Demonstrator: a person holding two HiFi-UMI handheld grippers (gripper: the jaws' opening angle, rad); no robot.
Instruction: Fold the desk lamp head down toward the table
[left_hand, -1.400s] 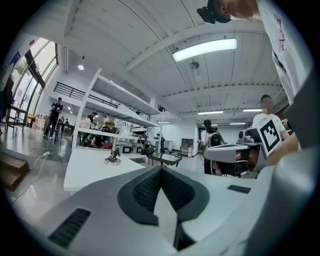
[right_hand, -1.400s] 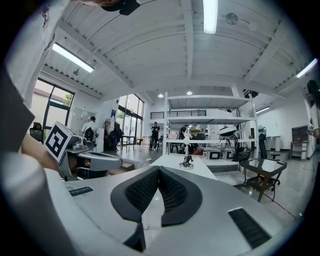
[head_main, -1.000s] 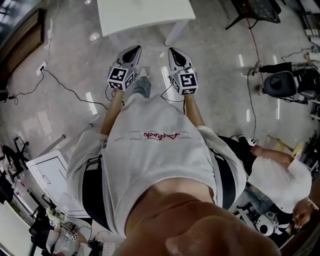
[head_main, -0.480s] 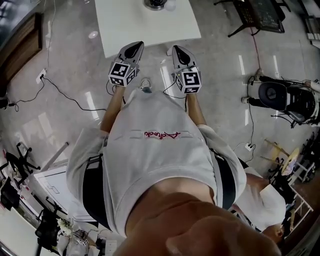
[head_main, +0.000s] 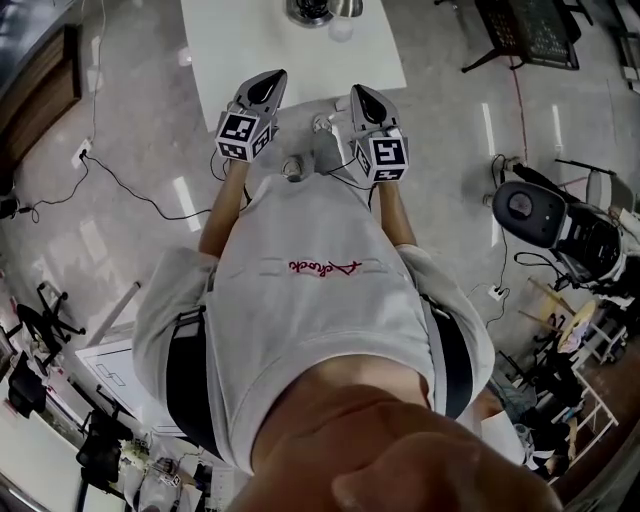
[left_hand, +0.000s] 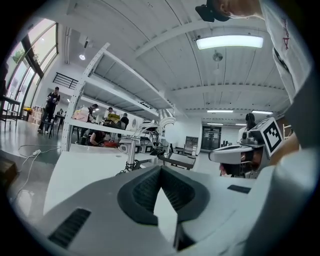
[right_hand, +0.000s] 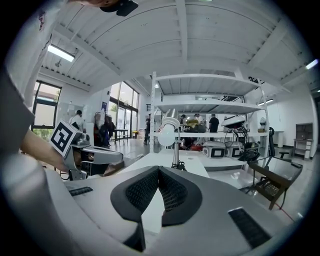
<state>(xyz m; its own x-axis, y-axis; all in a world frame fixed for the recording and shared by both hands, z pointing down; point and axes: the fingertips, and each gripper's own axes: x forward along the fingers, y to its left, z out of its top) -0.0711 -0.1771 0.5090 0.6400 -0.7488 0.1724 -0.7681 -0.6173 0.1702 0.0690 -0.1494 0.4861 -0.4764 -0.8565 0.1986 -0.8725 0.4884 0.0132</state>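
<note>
Two tongs are pointing forward side by side, their tips reaching over the near edge of the white surface (head_main: 240, 45). The left tongs (head_main: 272, 80) and the right tongs (head_main: 358, 92) are both pressing their ribbed pads together, tip to tip, with nothing between them. The head view is showing only a part of the desk lamp (head_main: 312, 10), cut by the top edge, at the far side of the surface. The gripper views are giving more. The lamp is standing upright on a thin stem, its pale round head (right_hand: 169, 135) raised high and well beyond the tongs. They are also showing a tall white shelf rack (right_hand: 210, 106) and people (left_hand: 51, 107) behind the surface, which the head view is not catching.
</note>
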